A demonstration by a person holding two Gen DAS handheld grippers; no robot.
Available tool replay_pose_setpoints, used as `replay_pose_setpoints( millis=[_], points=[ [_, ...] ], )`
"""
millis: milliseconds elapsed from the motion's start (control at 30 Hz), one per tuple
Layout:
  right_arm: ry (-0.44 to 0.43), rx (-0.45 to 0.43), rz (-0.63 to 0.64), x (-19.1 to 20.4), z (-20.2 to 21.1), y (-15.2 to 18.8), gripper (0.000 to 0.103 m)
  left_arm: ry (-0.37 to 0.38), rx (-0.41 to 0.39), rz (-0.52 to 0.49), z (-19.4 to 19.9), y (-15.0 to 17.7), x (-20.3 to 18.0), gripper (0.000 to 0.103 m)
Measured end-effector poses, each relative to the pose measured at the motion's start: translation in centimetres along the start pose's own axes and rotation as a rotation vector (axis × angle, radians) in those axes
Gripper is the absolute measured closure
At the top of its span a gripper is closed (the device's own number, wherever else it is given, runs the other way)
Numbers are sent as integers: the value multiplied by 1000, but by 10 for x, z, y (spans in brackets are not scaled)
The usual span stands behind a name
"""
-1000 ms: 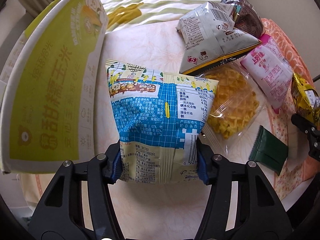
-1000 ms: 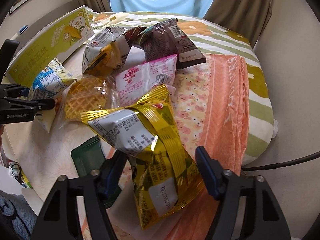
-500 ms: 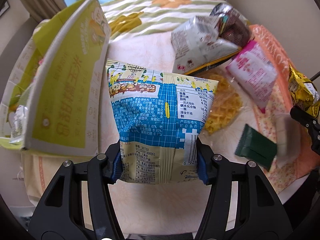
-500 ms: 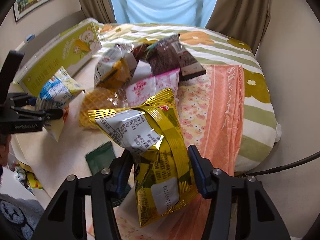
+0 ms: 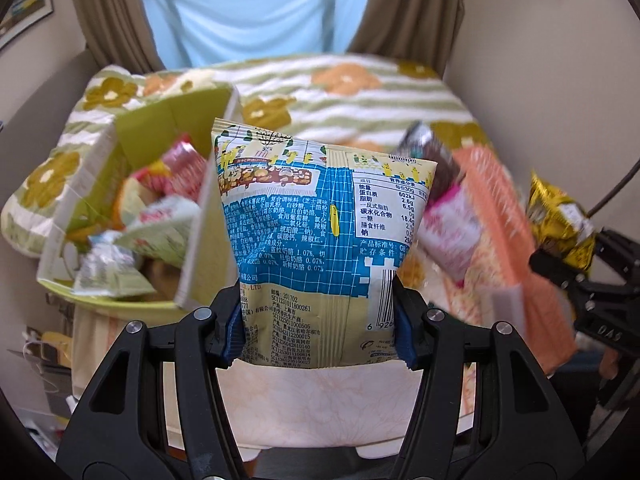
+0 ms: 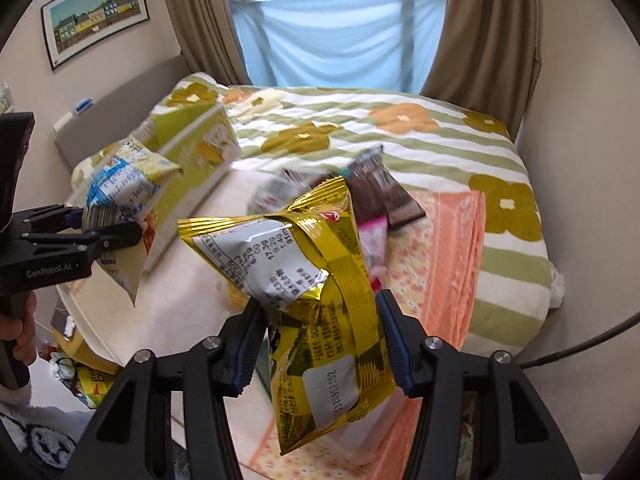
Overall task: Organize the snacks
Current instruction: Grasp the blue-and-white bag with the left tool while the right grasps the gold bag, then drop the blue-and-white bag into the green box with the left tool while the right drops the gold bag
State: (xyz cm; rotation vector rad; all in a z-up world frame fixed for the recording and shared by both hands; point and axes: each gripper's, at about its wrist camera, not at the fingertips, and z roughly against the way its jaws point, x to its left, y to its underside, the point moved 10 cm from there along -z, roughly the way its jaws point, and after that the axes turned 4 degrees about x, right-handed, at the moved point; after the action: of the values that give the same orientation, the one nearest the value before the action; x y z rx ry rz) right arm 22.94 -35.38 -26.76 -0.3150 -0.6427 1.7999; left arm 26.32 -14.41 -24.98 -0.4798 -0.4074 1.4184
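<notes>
A: Risk? The left gripper pinches only the blue packet's low end; tilted over the green box at left, it could slide out.

B: And the right gripper crumples the gold packet at its waist, held above the bed.

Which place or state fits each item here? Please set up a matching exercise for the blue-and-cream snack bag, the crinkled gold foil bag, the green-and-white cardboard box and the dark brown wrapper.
Items:
1. blue-and-cream snack bag
2. crinkled gold foil bag
3. green-and-white cardboard box
4. dark brown wrapper

Places or states:
A. lying on the bed
B. clamped in the left gripper
C. open, with snack packets inside
D. clamped in the right gripper

Pairs: 1-B, 2-D, 3-C, 4-A
</notes>
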Motion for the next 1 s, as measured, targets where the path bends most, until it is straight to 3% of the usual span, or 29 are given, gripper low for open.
replay_pose_setpoints(
  millis=[233,467,800,1000],
  points=[
    [-13,-60,48,34,18,-42,53,-18,-86,53,31,-36,58,48],
    [-32,-112,73,89,12,-100,53,-42,-123,81,30,-70,135,48],
    [-86,-103,56,187,-42,-170,53,-35,-55,92,-17,-105,250,48],
    [-92,-62,24,231,-77,-194,53,12,12,63,-49,-114,288,48]
  ],
)
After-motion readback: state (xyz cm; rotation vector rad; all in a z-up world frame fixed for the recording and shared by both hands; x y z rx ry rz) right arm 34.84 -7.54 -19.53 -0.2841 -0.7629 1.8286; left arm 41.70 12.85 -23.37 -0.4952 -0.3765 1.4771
